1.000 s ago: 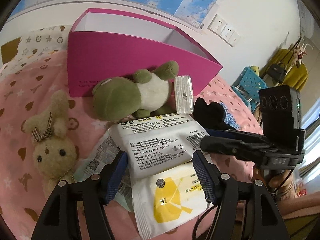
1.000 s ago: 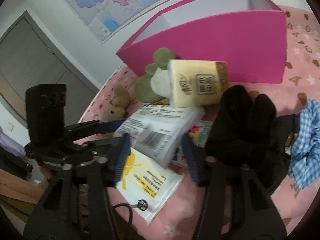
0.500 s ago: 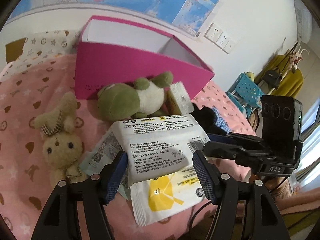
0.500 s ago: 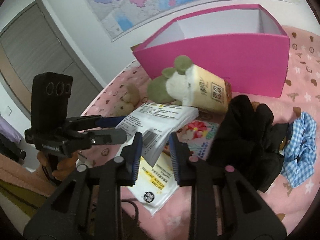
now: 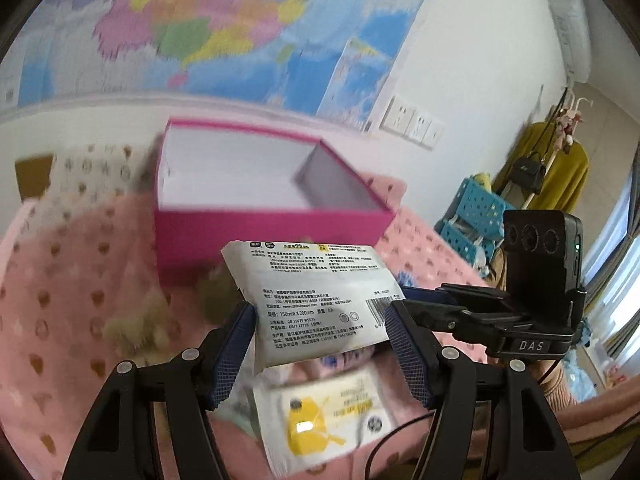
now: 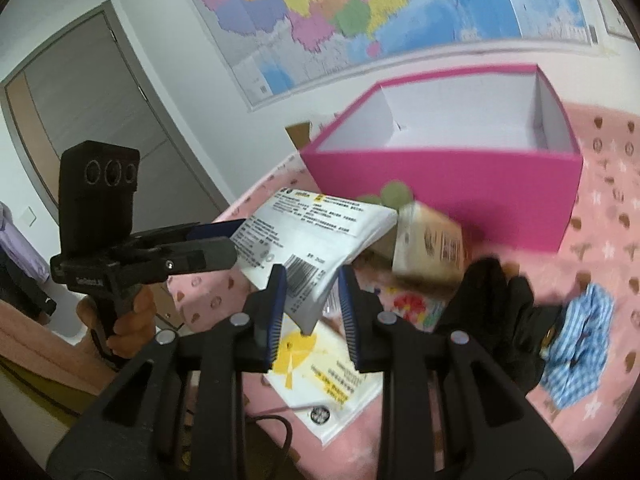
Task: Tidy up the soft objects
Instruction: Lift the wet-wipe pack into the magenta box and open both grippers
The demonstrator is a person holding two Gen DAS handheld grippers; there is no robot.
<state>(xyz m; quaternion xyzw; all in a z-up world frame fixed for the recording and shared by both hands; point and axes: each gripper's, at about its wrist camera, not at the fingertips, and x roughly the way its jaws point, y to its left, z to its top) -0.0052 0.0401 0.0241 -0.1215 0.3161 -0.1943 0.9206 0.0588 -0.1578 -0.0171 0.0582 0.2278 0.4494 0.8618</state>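
Moved since a second ago: both grippers have lifted the white wipes pack (image 5: 320,300) off the bedspread; earlier it lay flat on the pile, and the right jaws, then wide, have since narrowed onto it.
Left gripper (image 5: 320,344): jaws stand apart with the pack spanning the gap; both blue pads meet its side edges, so it reads as a wide grip on the pack.
Right gripper (image 6: 312,312): jaws narrow, clamped on the pack's barcode corner.
Wipes pack: held in the air between the two tools, its far end ahead of the left fingertips, sagging a little.
Pink box (image 5: 256,236): ahead of and beyond both tools, open at the top, its white inside showing nothing in it from here.
Below the tools: yellow-printed pack (image 5: 324,420) on the pink bedspread (image 5: 60,320); black glove (image 6: 496,320) and blue checked scrunchie (image 6: 580,340) to the right of the right gripper; tissue pack (image 6: 432,244) just ahead of it; plush toys blurred.
Step in hand: carrying the first soft item toward the box, as I judge it.
Next move calls for: raising the pack over the near wall, keeping both tools in step so the limp pack does not twist free, then releasing inside.
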